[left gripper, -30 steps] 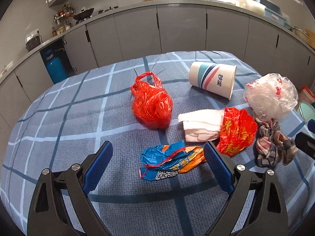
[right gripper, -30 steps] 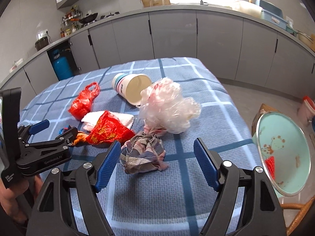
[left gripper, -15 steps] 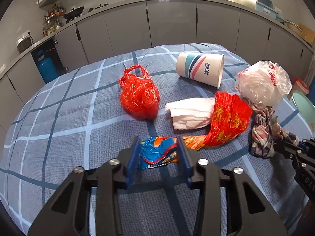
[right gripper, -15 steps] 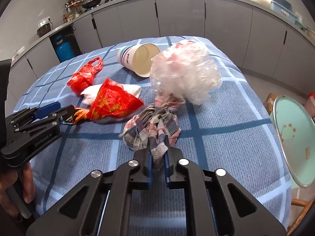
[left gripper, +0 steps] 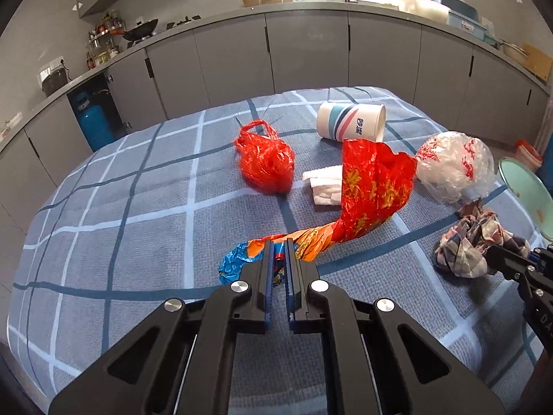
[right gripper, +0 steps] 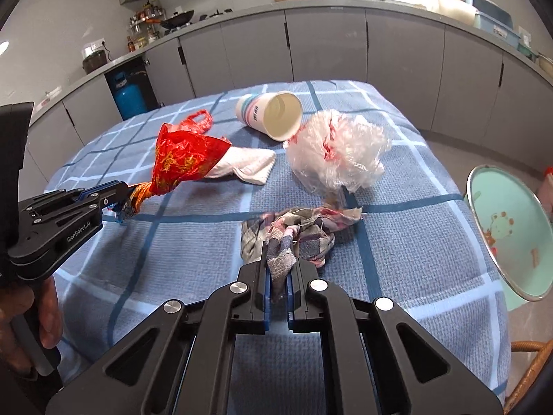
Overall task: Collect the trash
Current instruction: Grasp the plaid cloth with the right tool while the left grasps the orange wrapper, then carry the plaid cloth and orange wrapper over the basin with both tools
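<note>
Left tongs (left gripper: 280,247) are now clamping the near blue-and-orange end of the long crinkled red foil wrapper (left gripper: 375,186), having closed fully from half a second ago; its red far end is now lifting off the blue checked tablecloth (left gripper: 138,214), pointing far-right. Right tongs (right gripper: 279,259) are gripping the crumpled plaid cloth rag (right gripper: 304,230), as before, near the table's right edge. Only the right view is showing the inside of the tipped white striped paper cup (right gripper: 273,116) and the whole mint enamel basin (right gripper: 508,231) off the table's right side. Between them are lying the white folded napkin (right gripper: 247,166), clear crumpled plastic bag (right gripper: 338,150) and red plastic bag (left gripper: 268,159).
</note>
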The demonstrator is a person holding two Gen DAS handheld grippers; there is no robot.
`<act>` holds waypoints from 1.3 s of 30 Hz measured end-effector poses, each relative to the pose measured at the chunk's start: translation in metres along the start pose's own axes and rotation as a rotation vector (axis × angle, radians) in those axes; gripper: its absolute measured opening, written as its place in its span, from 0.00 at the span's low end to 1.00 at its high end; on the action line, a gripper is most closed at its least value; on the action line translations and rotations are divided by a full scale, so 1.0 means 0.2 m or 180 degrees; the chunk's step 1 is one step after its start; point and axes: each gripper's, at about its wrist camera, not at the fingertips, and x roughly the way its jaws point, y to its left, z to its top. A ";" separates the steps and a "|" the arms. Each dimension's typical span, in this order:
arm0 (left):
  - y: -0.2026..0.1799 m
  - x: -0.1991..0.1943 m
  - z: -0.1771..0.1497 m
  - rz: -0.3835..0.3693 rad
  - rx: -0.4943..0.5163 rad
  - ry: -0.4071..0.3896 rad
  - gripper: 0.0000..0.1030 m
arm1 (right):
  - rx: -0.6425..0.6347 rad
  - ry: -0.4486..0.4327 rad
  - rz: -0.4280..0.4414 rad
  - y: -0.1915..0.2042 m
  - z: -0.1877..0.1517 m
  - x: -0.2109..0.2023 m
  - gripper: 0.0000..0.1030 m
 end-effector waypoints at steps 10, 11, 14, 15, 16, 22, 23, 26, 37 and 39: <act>-0.02 -0.23 0.01 0.0086 -0.0047 -0.0241 0.06 | -0.0140 -0.0341 0.0009 0.07 0.00 -0.19 0.07; -0.03 -0.24 0.01 0.0089 -0.0044 -0.0257 0.06 | -0.0137 -0.0386 0.0010 0.07 0.01 -0.21 0.07; -0.06 -0.27 0.03 0.0072 -0.0040 -0.0277 0.06 | -0.0135 -0.0488 0.0010 0.06 0.01 -0.25 0.07; -0.07 -0.28 0.04 0.0062 -0.0034 -0.0281 0.06 | -0.0130 -0.0521 0.0009 0.05 0.02 -0.26 0.07; -0.08 -0.29 0.04 0.0051 -0.0030 -0.0280 0.06 | -0.0123 -0.0541 0.0011 0.05 0.02 -0.27 0.07; -0.15 -0.30 0.08 0.0014 -0.0023 -0.0266 0.06 | -0.0056 -0.0624 0.0005 0.00 0.03 -0.32 0.07; -0.16 -0.30 0.08 0.0012 -0.0022 -0.0269 0.06 | -0.0041 -0.0642 -0.0001 -0.01 0.03 -0.32 0.07; -0.18 -0.31 0.09 -0.0005 -0.0002 -0.0288 0.06 | 0.0001 -0.0678 -0.0011 -0.03 0.03 -0.34 0.07; -0.26 -0.35 0.12 -0.0065 0.0026 -0.0352 0.06 | 0.0126 -0.0792 -0.0080 -0.10 0.04 -0.39 0.07; -0.27 -0.36 0.13 -0.0073 0.0030 -0.0369 0.06 | 0.0145 -0.0812 -0.0086 -0.11 0.04 -0.40 0.07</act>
